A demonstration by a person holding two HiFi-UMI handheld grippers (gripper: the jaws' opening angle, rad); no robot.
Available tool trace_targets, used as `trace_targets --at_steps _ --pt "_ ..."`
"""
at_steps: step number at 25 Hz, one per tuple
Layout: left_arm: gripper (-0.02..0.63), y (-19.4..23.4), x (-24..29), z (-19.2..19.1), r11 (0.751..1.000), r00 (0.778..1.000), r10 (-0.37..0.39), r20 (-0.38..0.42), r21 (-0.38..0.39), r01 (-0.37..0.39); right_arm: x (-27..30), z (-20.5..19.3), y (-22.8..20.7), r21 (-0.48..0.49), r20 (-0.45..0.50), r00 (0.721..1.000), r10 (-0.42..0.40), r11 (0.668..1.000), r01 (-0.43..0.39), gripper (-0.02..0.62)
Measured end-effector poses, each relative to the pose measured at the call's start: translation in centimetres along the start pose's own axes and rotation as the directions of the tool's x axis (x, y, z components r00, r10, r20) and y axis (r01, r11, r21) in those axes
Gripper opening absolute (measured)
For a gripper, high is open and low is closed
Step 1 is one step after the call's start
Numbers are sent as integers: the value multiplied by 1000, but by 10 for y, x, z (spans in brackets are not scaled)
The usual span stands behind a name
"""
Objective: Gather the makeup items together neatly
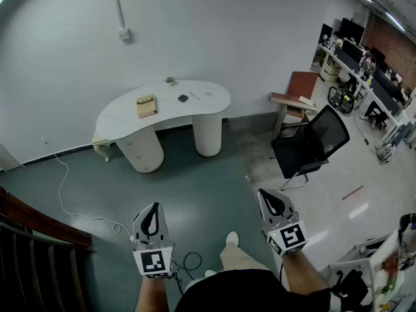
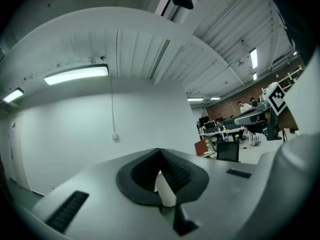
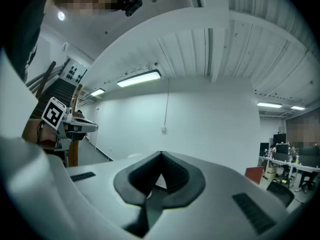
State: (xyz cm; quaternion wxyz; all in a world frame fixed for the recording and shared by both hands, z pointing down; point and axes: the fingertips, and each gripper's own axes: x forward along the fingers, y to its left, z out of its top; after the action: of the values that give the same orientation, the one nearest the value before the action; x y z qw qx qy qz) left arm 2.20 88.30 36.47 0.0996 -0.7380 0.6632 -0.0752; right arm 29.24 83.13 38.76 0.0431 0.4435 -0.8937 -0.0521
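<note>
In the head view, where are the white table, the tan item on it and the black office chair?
white table (image 1: 166, 109), head view, bare part of its top.
tan item (image 1: 146, 104), head view, its middle.
black office chair (image 1: 325, 132), head view, its backrest.

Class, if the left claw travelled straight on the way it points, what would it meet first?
Probably the white table, around its leg; the floor between looks free, though depth is unclear.
</note>
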Motion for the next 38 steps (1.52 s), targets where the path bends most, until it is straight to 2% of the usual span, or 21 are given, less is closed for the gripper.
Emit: trace_targets --at_steps 5,10,15,16,17,18,22,32,38 --pt "21 -8 -3 2 1000 1000 -13 -8 1 13 -3 6 4 -2 -4 1000 10 1000 -10 17" --pt "21 2 -6 0 1000 1000 -3 -29 -7 3 3 13 11 -28 0 1000 29 999 -29 17" --pt "21 14 -7 -26 1000 994 -13 -108 11 15 18 4 21 -30 -22 998 54 998 -55 32" --pt "21 17 -4 -28 1000 994 -10 -107 10 11 23 -1 22 -28 -35 997 67 997 -68 110" --pt "21 20 0 -31 1000 995 -5 -103 7 6 29 -6 22 -25 -51 995 80 996 -82 216" --pt "21 23 5 -33 1000 995 0 -101 2 1 35 -11 20 -20 -65 994 89 996 -90 251" --pt "21 35 39 -40 1000 995 9 -96 -21 -12 67 -21 1 -7 -65 995 80 997 -81 282" --pt "21 29 163 -43 999 994 -36 -105 -28 33 163 -33 -82 40 -61 996 58 998 -56 285" --pt "21 28 230 -32 1000 994 -16 -107 -10 15 211 -40 -134 64 -58 996 67 996 -63 285"
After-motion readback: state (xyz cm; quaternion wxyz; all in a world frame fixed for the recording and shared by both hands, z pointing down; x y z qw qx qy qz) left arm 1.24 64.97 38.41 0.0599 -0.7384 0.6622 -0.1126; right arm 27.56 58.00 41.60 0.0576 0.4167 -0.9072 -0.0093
